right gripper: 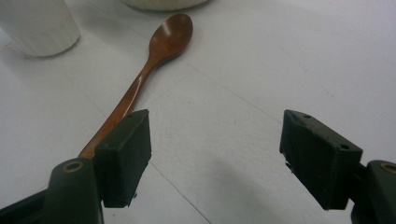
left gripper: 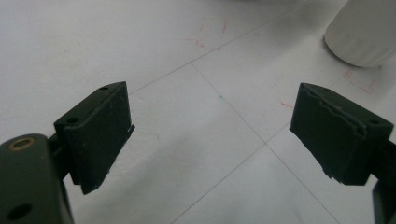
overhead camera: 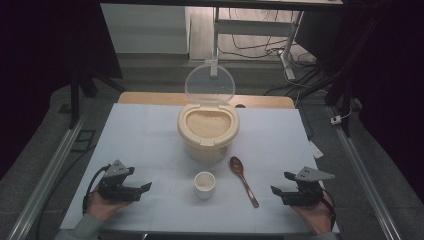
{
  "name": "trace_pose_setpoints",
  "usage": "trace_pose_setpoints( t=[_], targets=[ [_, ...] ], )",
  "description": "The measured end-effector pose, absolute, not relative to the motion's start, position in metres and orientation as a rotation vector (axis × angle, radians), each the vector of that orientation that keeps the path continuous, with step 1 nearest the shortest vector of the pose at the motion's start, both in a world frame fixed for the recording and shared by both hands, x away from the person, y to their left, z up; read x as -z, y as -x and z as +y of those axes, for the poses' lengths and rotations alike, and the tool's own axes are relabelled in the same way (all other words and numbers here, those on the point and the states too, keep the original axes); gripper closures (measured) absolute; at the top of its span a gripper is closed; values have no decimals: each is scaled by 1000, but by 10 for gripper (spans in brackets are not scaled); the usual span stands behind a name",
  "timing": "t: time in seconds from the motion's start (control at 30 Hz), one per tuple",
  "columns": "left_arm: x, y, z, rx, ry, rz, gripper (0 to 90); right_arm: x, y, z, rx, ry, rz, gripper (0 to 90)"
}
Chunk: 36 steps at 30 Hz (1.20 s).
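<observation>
Both grippers parked apart, nothing gripped.
Left gripper (overhead camera: 143,188) and right gripper (overhead camera: 278,191) are held wide open; wooden spoon (overhead camera: 244,180) is laid just right of cup (overhead camera: 204,184), below the opened rice container (overhead camera: 208,131), presumably for scooping.

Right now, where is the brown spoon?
In the high view the wooden spoon lies on the table just right of the small white cup, in front of the rice container, nearer the right gripper.
</observation>
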<state>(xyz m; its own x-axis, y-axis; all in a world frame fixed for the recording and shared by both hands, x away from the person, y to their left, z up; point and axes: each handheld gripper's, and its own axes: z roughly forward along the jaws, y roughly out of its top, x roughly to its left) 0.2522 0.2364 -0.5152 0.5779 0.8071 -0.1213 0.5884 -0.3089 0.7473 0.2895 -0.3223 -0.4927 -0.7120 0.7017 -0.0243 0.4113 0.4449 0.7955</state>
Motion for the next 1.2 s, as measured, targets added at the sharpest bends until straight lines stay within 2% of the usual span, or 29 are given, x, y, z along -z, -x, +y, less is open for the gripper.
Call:
trace_pose_setpoints(
  t=[1.2],
  targets=[
    [517,-253,239,-362,-2015,1116,121,491,-289,-313,-1125,-964,2360,279]
  ],
)
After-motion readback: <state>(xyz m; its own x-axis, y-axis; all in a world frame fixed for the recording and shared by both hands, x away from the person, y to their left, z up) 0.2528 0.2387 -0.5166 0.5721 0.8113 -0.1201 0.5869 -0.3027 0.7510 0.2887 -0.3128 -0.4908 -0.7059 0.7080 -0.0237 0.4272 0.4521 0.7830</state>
